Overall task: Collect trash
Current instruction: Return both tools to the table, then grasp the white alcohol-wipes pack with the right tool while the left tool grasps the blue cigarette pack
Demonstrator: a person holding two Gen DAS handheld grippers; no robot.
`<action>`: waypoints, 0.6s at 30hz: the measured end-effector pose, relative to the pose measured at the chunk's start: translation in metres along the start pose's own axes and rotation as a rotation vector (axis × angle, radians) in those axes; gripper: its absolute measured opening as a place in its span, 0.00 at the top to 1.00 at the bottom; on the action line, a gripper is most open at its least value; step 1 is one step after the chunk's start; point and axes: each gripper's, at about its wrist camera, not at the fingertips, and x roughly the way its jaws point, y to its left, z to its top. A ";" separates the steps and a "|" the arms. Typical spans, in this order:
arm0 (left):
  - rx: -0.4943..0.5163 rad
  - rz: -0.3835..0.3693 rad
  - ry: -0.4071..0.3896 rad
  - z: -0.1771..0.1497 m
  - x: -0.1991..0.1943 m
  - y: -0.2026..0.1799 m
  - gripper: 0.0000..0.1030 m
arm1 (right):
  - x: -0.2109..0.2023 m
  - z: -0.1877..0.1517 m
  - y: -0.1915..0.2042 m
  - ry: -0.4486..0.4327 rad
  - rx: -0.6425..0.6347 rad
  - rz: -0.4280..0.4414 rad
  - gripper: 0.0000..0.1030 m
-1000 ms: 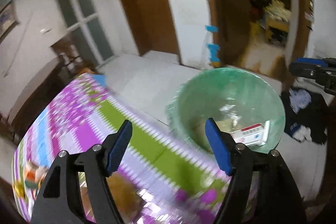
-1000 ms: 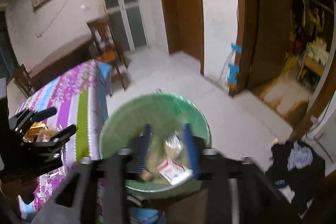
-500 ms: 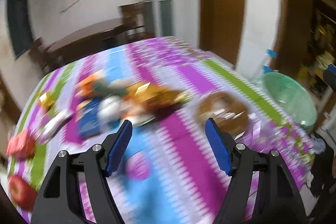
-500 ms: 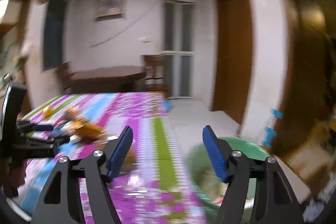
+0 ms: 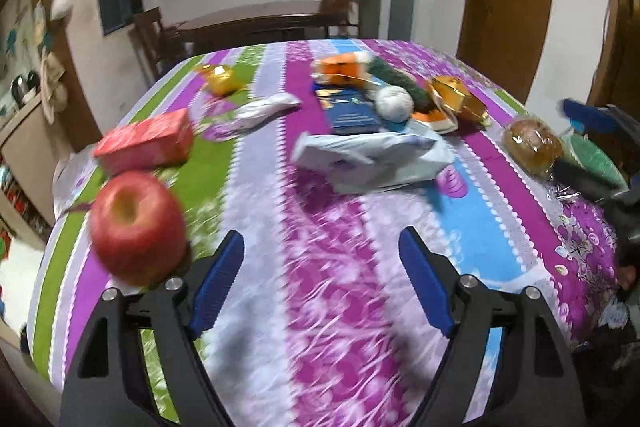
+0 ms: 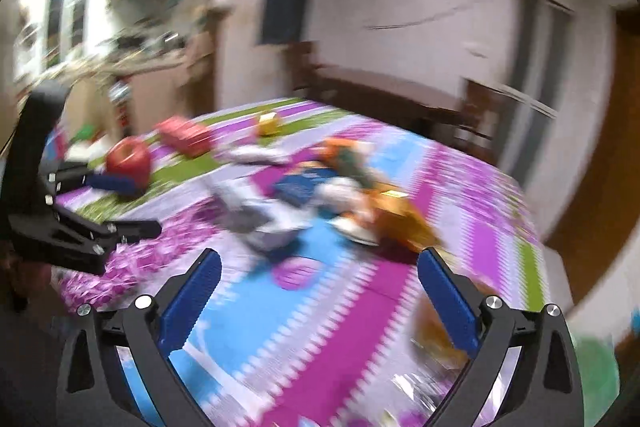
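Gripper above littered tablecloth

Dim warm indoor light, heavy motion blur in the right wrist view, fisheye bending at the edges.

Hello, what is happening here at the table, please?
A person is clearing trash with a gripper in each hand. Both the left gripper and the right gripper are open and empty, their jaws having just opened wider. They face the table, where wrappers, a red box and an apple lie uncollected.
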 end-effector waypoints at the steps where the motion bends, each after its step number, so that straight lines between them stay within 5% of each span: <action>1: -0.009 -0.002 -0.004 -0.002 -0.002 0.005 0.24 | 0.007 0.004 0.005 0.016 -0.027 0.030 0.05; 13: -0.123 0.043 -0.035 -0.026 -0.017 0.064 0.22 | 0.136 0.055 0.041 0.315 -0.322 0.293 0.08; 16: -0.143 0.050 -0.039 -0.028 -0.018 0.071 0.21 | 0.163 0.050 0.043 0.415 -0.312 0.320 0.38; 18: -0.155 0.049 -0.041 -0.027 -0.017 0.073 0.20 | 0.165 0.045 0.039 0.406 -0.240 0.340 0.64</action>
